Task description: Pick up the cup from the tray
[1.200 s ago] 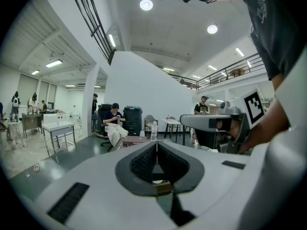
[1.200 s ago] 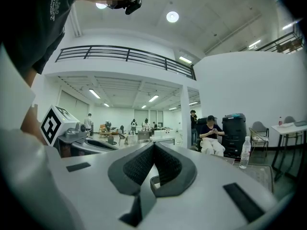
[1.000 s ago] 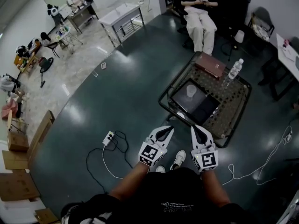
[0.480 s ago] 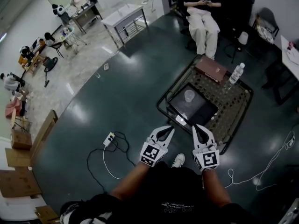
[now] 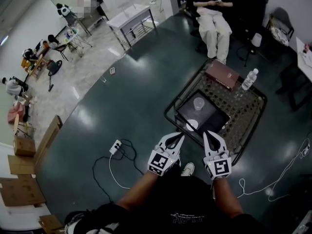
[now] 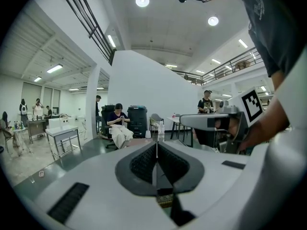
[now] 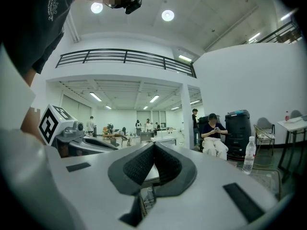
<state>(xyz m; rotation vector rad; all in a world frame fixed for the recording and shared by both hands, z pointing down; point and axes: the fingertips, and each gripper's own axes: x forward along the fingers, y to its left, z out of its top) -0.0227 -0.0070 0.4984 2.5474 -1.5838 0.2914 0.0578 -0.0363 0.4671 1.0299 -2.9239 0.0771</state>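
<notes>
Cup [image 5: 198, 103] upright on dark tray [image 5: 214, 116], far ahead; low table [image 5: 243, 112] nearer than second ago, approach continuing; left gripper [image 5: 178, 137], right gripper [image 5: 208, 134] clenched, empty; opening needed.

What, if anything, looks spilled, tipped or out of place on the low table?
Nothing stands out: the cup stands upright on the tray, and the bottle is upright too.

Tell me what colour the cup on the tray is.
Translucent whitish cup, standing on the black tray; clearest in the head view.
</notes>
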